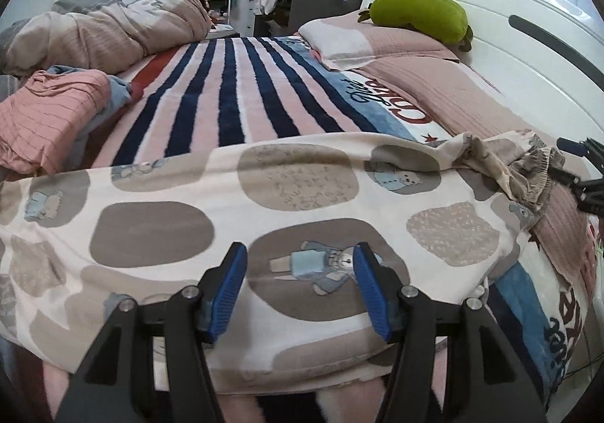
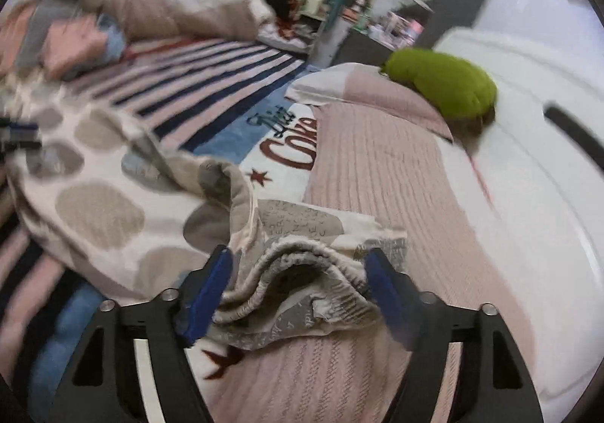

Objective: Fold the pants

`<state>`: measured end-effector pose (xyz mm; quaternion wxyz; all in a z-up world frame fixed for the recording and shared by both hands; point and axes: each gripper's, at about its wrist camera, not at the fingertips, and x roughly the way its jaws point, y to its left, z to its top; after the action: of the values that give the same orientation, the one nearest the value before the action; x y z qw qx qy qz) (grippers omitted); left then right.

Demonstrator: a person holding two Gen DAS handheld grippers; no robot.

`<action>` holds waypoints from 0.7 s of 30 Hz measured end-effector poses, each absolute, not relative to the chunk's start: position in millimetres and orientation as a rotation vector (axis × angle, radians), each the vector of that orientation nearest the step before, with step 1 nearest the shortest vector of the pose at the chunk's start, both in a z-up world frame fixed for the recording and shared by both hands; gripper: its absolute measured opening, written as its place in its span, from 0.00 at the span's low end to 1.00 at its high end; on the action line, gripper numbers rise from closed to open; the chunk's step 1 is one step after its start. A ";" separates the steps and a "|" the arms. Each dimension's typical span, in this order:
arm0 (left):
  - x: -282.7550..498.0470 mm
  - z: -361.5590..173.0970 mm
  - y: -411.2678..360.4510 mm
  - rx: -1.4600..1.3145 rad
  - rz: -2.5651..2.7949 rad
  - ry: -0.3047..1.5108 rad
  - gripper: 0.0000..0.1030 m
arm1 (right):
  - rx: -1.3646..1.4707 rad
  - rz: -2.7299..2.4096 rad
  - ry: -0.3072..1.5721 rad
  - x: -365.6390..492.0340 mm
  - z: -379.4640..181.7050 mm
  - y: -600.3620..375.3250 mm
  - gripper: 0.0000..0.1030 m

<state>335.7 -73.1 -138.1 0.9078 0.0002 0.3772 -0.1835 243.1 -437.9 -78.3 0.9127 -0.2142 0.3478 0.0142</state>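
Observation:
The pants (image 1: 234, 219) are cream with grey blotches and small bear prints. They lie spread across the striped bed blanket, waistband to the right. My left gripper (image 1: 300, 264) is open just above the pants' near edge. My right gripper (image 2: 300, 272) is open, its blue pads on either side of the bunched elastic waistband (image 2: 302, 272), which lies between them; it shows at the far right of the left wrist view (image 1: 573, 177). The right wrist view is motion-blurred. The pants (image 2: 98, 204) stretch away to the left there.
A pink pillow (image 1: 377, 42) with a green plush toy (image 1: 419, 15) lies by the white headboard (image 1: 490, 19). A rumpled duvet (image 1: 105, 26) and a folded pink garment (image 1: 49, 117) sit at the left. Cluttered shelves stand beyond the bed.

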 end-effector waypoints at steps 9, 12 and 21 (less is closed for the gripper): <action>328.5 -135.4 -80.6 -0.014 -0.390 0.746 0.53 | -0.680 0.296 0.695 221.8 -76.6 -401.0 0.73; 326.1 -133.5 -80.5 -0.018 -0.405 0.729 0.53 | -0.743 0.365 0.753 224.0 -88.1 -385.6 0.72; 325.2 -139.5 -72.8 -0.057 -0.432 0.738 0.52 | -0.879 0.222 0.907 257.3 -128.1 -413.7 0.72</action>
<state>325.2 -72.8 -139.5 0.9095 -0.0278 0.3580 -0.2095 257.3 -413.7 -128.1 0.8014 -0.4099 0.4231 0.1035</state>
